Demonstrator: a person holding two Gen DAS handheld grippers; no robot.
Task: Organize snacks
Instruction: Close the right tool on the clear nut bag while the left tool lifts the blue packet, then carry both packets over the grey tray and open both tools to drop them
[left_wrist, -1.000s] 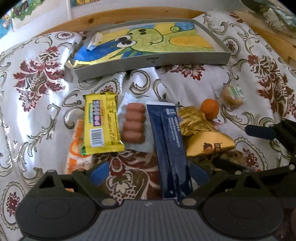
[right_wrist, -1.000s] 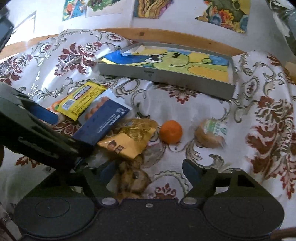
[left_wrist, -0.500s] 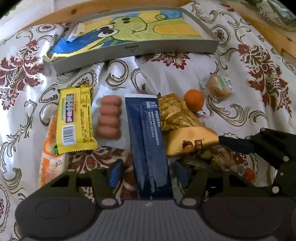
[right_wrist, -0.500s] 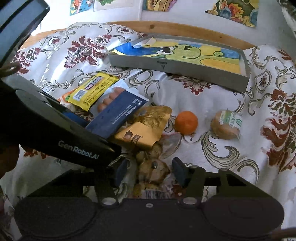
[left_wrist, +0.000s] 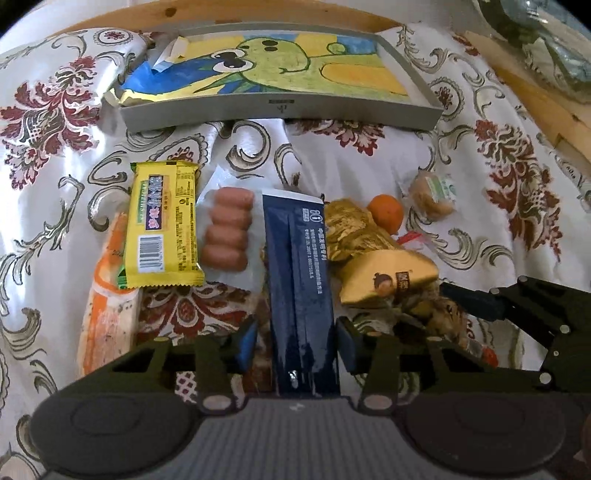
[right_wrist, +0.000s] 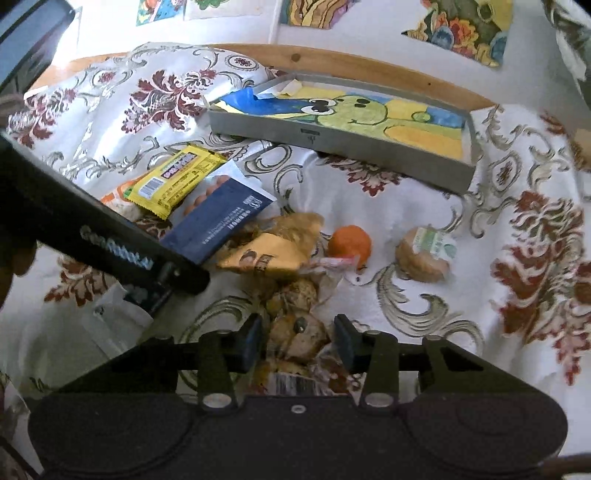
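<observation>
My left gripper is shut on the near end of a long dark blue packet lying on the flowered cloth. Left of it lie a pack of small sausages, a yellow bar and an orange-and-white packet. To its right a gold packet rests on the pile. My right gripper is shut on a clear bag of brown baked pieces, just in front of the gold packet. The grey tray, lined with a green cartoon drawing, stands behind the snacks.
A small orange fruit and a wrapped round bun lie right of the pile. The left gripper's black body crosses the right wrist view. A wooden edge and a wall with pictures run behind the tray.
Both grippers moved forward and down onto the pile. Their fingers narrowed from wide open, the left around the blue packet and the right around the clear bag.
</observation>
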